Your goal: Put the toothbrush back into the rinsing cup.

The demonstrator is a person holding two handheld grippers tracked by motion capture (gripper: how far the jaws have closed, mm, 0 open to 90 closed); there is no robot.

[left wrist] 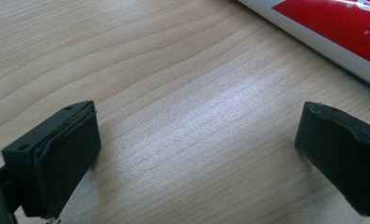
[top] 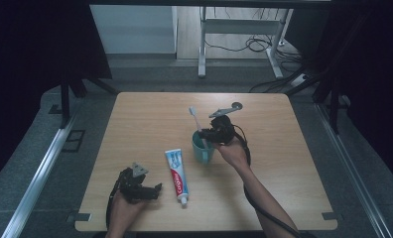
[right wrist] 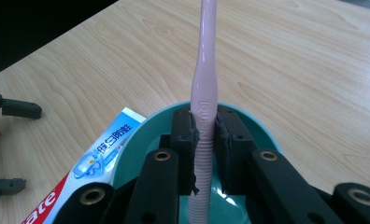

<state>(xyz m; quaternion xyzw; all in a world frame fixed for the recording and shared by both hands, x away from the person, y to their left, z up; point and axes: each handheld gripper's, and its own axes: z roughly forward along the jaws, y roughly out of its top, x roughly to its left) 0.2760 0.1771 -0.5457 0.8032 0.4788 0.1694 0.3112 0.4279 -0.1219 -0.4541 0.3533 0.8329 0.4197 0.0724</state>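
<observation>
Jaws: right gripper (right wrist: 205,154) pinches toothbrush (right wrist: 204,84) over cup (top: 202,148); left gripper (top: 152,191) spread.
Nearby: toothpaste (top: 176,173) on counter (top: 135,124), between grippers.

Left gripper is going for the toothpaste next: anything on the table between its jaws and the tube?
Nothing visible. The left gripper is open, with only bare table between it and the toothpaste tube to its right.

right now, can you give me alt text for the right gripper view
The right gripper is clamped on the ribbed handle of a pink toothbrush, holding it upright over a teal cup. A toothpaste tube lies on the wooden table to the left, beside the cup.
</observation>
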